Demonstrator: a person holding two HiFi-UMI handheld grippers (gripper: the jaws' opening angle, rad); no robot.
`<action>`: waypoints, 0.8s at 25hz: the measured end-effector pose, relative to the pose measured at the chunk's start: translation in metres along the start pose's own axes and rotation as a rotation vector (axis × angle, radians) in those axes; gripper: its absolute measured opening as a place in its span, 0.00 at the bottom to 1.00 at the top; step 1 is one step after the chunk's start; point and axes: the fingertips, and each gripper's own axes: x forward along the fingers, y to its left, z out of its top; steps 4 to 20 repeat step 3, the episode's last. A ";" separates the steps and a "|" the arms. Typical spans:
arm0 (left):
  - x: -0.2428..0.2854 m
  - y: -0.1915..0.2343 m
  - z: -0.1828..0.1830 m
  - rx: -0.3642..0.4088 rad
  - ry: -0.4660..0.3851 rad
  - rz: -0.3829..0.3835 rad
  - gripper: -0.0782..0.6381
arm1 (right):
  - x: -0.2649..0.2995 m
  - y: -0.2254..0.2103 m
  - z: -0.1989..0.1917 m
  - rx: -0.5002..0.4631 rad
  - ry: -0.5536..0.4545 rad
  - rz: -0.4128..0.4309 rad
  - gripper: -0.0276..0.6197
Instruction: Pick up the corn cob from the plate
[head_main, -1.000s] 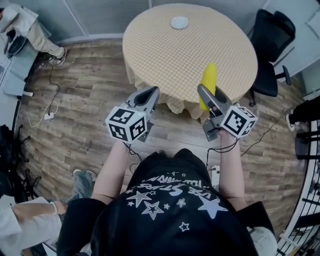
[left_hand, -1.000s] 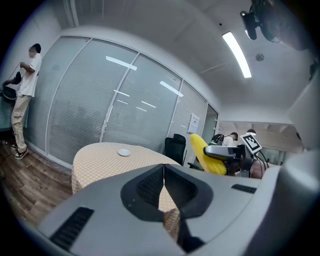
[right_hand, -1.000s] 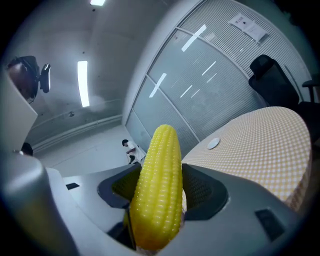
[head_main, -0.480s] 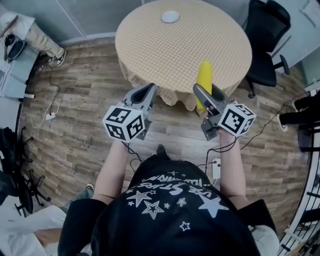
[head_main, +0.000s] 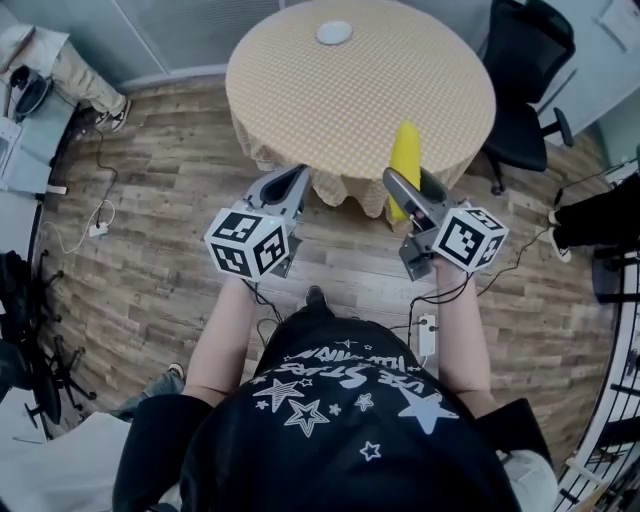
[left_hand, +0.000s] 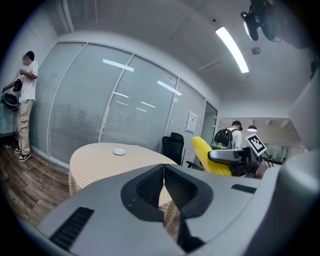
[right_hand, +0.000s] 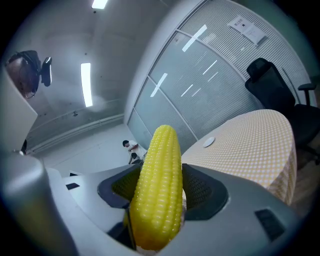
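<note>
Right gripper (head_main: 406, 190) is clamping the corn cob (right_hand: 157, 185) by its lower end, long axis pointing out past the jaws toward the table (head_main: 330, 100), well apart from the plate (head_main: 334, 33); left gripper (left_hand: 164, 172), jaws pressed together, is carrying nothing.

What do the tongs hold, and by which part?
The right tongs grip the corn by its lower half; the left tongs are shut and empty.

Holds the left gripper (head_main: 293, 185) out ahead on a bare left forearm (head_main: 225, 335), jaws pressed together with nothing between them. Holds the right gripper (head_main: 410, 192) level with it and off to its right, pointing the same way, jaws clamped on the sides of the corn cob (right_hand: 157, 190).
</note>
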 end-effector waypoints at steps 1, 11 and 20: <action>0.000 -0.002 0.000 0.001 0.001 0.004 0.12 | -0.002 -0.001 0.000 0.001 -0.001 -0.006 0.45; -0.001 -0.004 -0.001 0.003 0.004 0.013 0.12 | -0.007 -0.001 0.000 0.000 -0.004 -0.014 0.45; -0.001 -0.004 -0.001 0.003 0.004 0.013 0.12 | -0.007 -0.001 0.000 0.000 -0.004 -0.014 0.45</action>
